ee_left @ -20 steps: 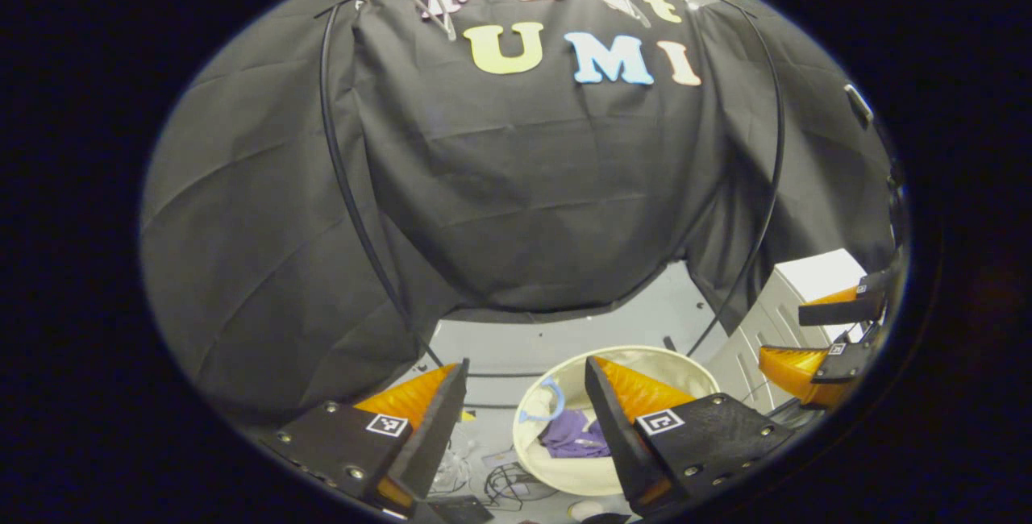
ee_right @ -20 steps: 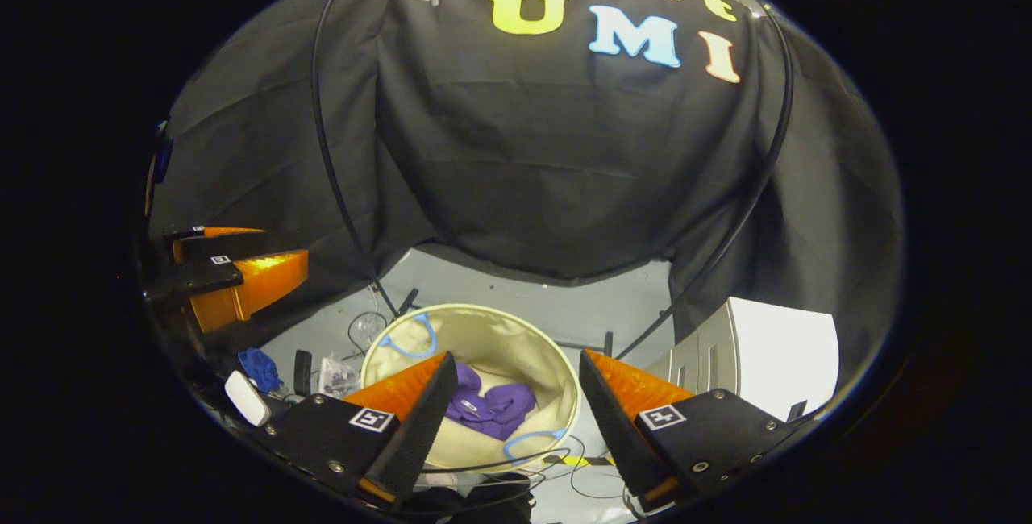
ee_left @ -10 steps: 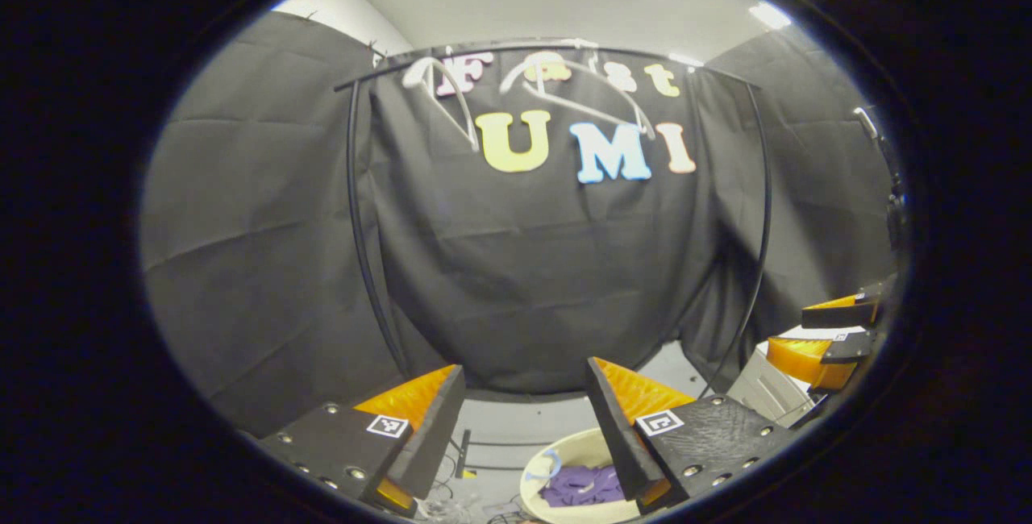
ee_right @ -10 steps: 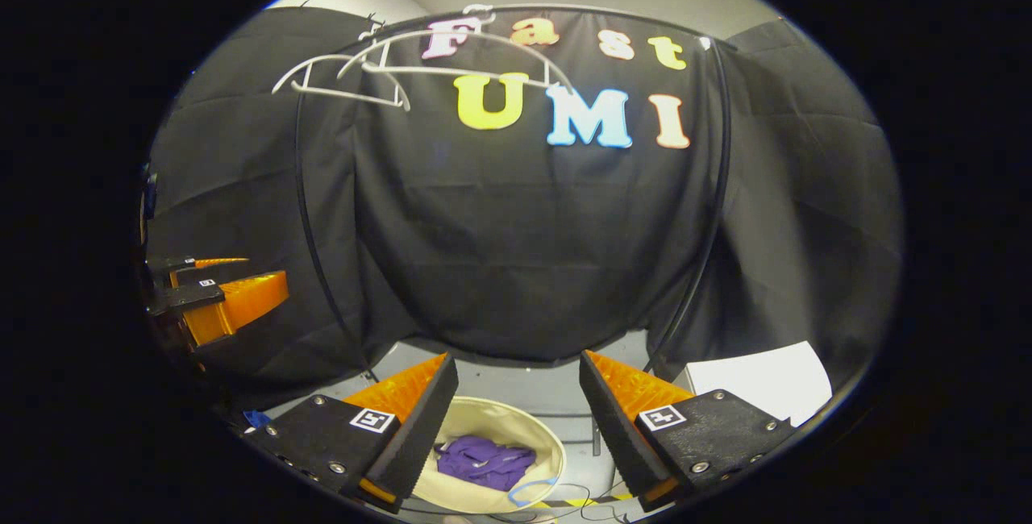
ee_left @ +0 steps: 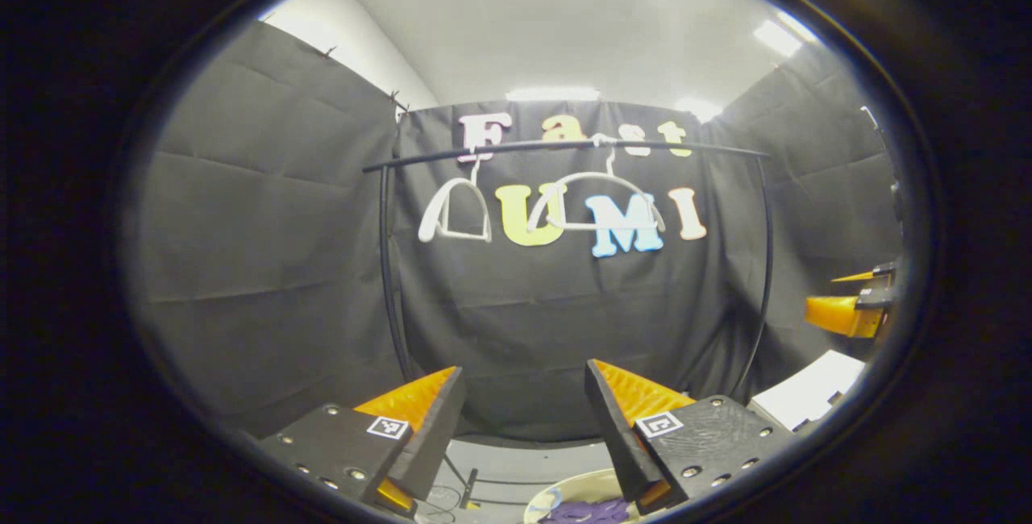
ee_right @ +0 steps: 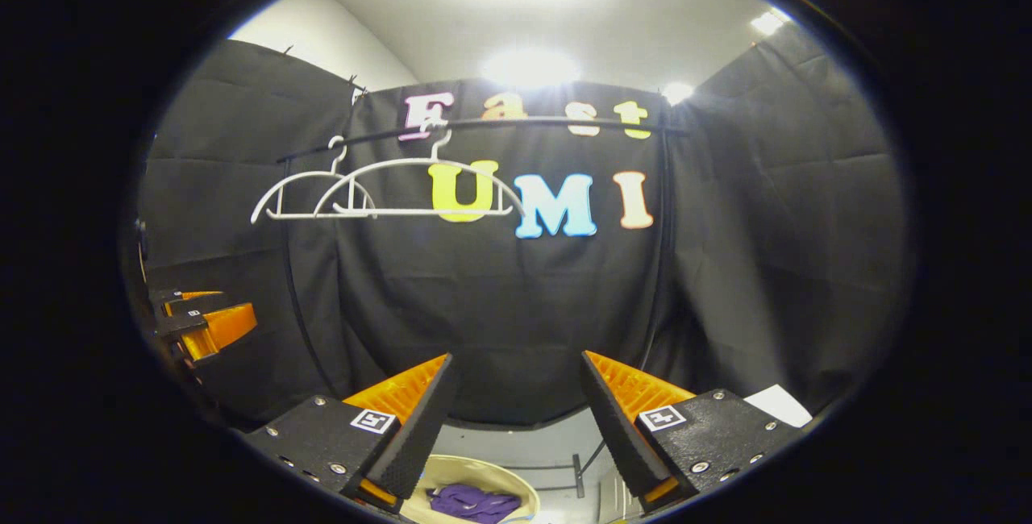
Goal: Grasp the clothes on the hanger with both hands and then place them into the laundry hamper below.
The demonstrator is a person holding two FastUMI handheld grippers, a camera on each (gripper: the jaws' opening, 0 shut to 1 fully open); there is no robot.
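Black cloth is walling your booth on every side, and nearest you both tools are gaping with nothing between their fingers: your left gripper [ee_left: 524,427] and your right gripper [ee_right: 512,419]. Just below them, the purple clothes [ee_right: 474,501] are lying crumpled in the cream laundry hamper [ee_right: 451,472] on the floor. Farther off, two bare white hangers [ee_right: 387,189] are hanging from the black rail [ee_right: 524,124].
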